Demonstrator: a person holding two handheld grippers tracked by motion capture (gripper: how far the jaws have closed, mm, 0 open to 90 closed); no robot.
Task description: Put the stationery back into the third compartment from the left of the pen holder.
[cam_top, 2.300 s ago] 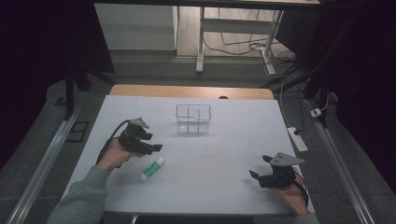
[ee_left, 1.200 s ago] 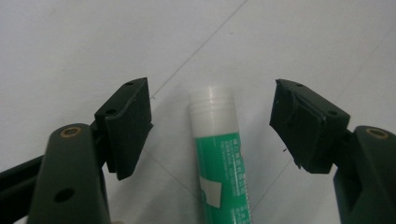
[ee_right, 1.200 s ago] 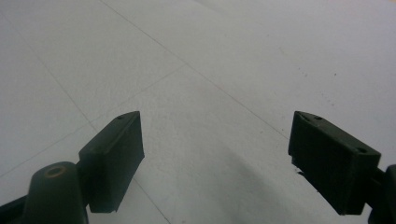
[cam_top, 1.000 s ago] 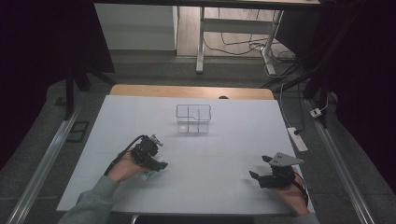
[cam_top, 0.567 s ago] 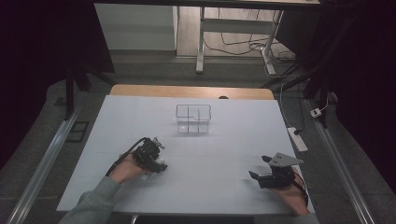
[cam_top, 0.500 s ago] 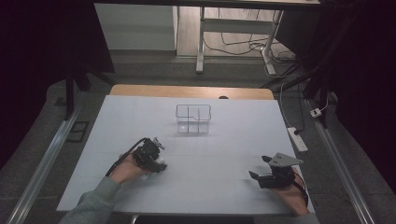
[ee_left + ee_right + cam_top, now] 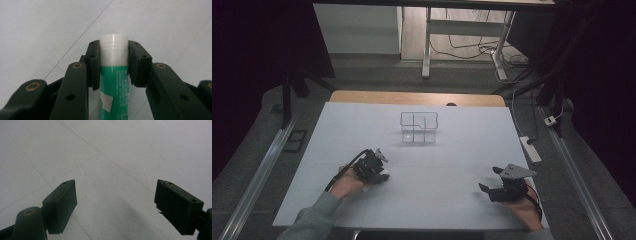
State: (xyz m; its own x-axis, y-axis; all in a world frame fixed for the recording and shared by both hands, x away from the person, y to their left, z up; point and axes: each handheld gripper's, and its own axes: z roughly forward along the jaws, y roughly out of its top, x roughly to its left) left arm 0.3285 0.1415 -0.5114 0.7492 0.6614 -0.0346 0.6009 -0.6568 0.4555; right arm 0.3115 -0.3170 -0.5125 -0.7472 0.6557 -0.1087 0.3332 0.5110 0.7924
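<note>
My left gripper (image 7: 113, 62) has just been closing its jaws, now clamped on the green-and-white tube (image 7: 114, 82) lying near-left on the white surface (image 7: 462, 150). My right gripper (image 7: 115, 205) rests near-right, jaws wide apart around nothing.

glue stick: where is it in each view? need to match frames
High view: glue stick hidden under the left gripper, left of centre on the table.
Left gripper view: glue stick at centre, upright in frame, white cap on top, pinched between the jaws.
Right gripper view: not in it.
Shared landmark: the white table.
</note>
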